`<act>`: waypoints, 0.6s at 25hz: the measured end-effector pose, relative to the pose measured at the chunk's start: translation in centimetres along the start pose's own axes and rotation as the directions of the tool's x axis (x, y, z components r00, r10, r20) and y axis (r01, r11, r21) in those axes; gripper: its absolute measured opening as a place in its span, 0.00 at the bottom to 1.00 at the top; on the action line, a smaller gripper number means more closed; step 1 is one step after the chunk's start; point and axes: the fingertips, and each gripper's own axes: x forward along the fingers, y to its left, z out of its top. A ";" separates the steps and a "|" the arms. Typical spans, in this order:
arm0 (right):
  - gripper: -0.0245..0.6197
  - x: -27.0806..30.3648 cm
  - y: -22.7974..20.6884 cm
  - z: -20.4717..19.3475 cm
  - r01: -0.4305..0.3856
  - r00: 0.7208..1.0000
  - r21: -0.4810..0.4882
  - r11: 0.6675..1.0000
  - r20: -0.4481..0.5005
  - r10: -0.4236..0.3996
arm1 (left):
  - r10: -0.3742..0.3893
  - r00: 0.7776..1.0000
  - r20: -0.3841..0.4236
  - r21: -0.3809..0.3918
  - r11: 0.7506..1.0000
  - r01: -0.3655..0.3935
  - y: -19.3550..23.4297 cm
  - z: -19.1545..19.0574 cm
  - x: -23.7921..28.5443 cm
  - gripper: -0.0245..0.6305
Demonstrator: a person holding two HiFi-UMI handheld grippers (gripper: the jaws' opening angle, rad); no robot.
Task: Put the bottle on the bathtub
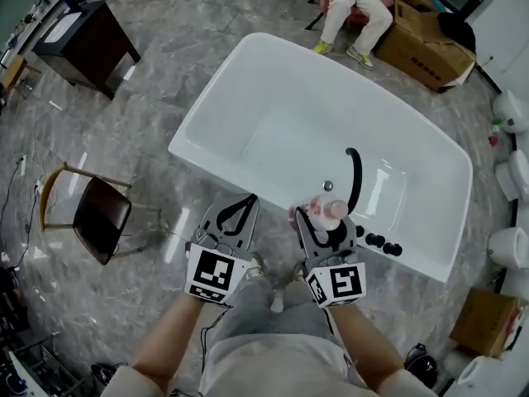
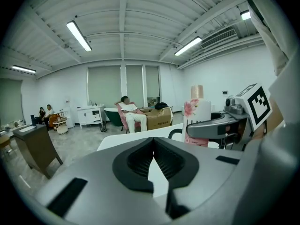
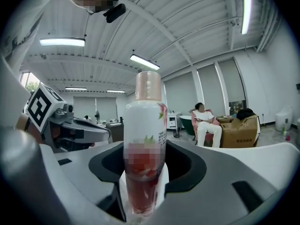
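A white bottle (image 3: pixel 145 139) with a pink label and a beige cap stands upright between the jaws of my right gripper (image 1: pixel 318 222), which is shut on it. In the head view the bottle (image 1: pixel 326 211) hangs over the near rim of the white bathtub (image 1: pixel 248 81), beside the black tap (image 1: pixel 355 176). My left gripper (image 1: pixel 233 219) is to the left of the right one, over the floor just short of the tub's near edge. Its jaws are shut with nothing between them. In the left gripper view the bottle (image 2: pixel 197 116) shows at the right, clamped in the other gripper.
Black knobs (image 1: pixel 382 242) sit on the tub's deck right of the tap. A chair (image 1: pixel 95 213) stands at the left and a dark cabinet (image 1: pixel 83 40) at the far left. A seated person (image 1: pixel 355 11) and cardboard boxes (image 1: pixel 426 48) are beyond the tub.
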 end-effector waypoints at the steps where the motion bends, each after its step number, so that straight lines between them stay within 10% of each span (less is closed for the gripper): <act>1: 0.44 0.5 -0.2 -1.0 0.009 1.000 0.001 1.000 -0.005 -0.009 | 0.000 1.000 0.003 0.001 1.000 0.000 0.0 -0.5 0.4 0.07; 15: 0.44 7.3 -1.9 -14.0 0.017 0.996 0.000 1.000 -0.089 -0.017 | 0.036 0.996 -0.079 -0.055 0.998 -0.041 0.6 -11.8 6.4 0.07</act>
